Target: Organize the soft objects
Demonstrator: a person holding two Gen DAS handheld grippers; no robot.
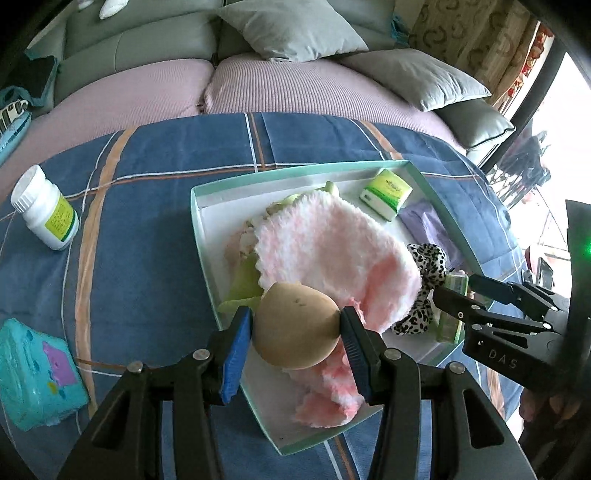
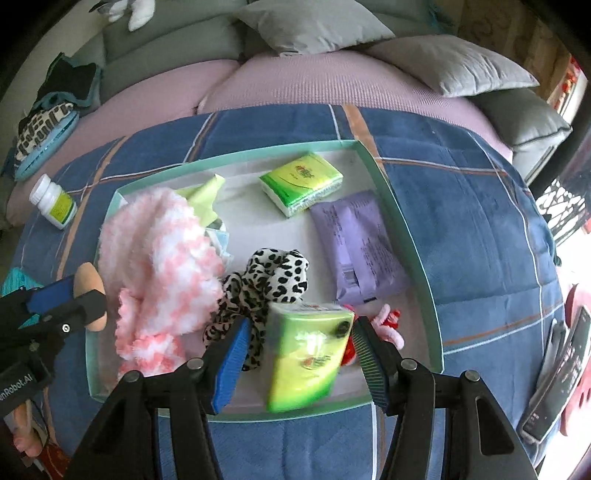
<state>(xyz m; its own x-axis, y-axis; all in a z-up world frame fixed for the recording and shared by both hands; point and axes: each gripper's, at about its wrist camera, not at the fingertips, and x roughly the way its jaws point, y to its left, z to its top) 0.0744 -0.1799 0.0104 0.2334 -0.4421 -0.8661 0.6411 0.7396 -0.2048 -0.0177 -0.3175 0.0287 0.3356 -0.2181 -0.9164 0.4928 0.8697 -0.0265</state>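
A teal-rimmed white tray [image 1: 201, 225] on the blue plaid cloth holds a fluffy pink-and-white cloth [image 1: 332, 247], a leopard-print scrunchie [image 2: 266, 280], a green tissue pack [image 2: 301, 182] and a purple packet [image 2: 358, 247]. My left gripper [image 1: 295, 325] is shut on a round tan sponge [image 1: 295, 325] above the tray's near-left edge. My right gripper [image 2: 303, 350] has its jaws spread around a second green tissue pack [image 2: 306, 354], which looks blurred between them, over the tray's front. A small pink-and-red item [image 2: 388, 325] lies behind it.
A white pill bottle [image 1: 44, 214] lies on the cloth left of the tray. A teal wipes pack [image 1: 33, 373] sits at near left. A phone [image 2: 557, 376] lies at far right. A sofa with grey pillows [image 1: 295, 29] stands behind.
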